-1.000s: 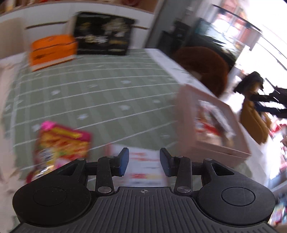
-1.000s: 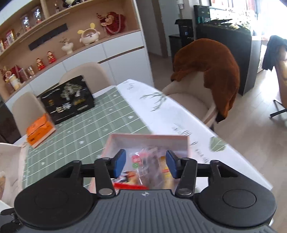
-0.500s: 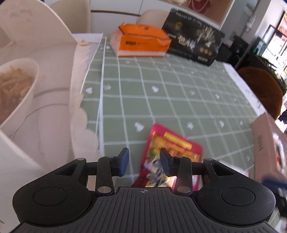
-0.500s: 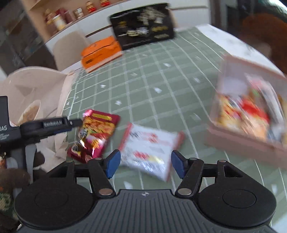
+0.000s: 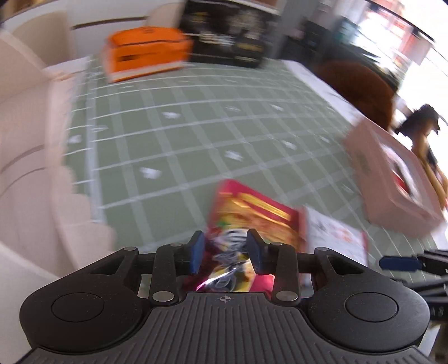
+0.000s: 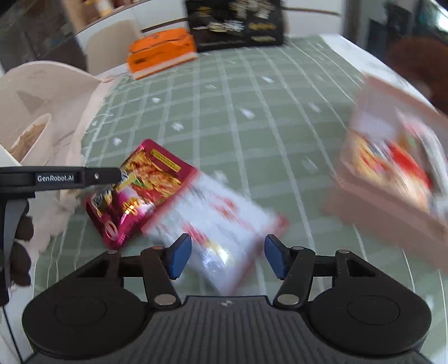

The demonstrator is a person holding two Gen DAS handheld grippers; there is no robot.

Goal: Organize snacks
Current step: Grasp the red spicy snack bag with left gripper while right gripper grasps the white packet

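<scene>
A red snack packet [image 5: 252, 215] lies on the green checked tablecloth, and it also shows in the right wrist view [image 6: 140, 190]. My left gripper [image 5: 225, 252] is open with its jaws either side of the packet's near end. A white snack packet [image 6: 218, 221] lies next to the red one, also seen in the left wrist view [image 5: 336, 238]. My right gripper [image 6: 228, 256] is open just above the white packet's near end. A pink box [image 6: 372, 212] with several snacks in it stands at the right, also in the left wrist view [image 5: 372, 173].
An orange box [image 6: 161, 51] and a black box [image 6: 235, 25] stand at the table's far end. A white bowl [image 6: 30, 137] and a pale scalloped mat [image 5: 36, 168] are at the left. A brown-covered chair [image 5: 361, 81] stands beyond the right edge.
Both grippers have moved down and closer to the packets. The left gripper now straddles the red packet's end. The right gripper has come over the white packet.
</scene>
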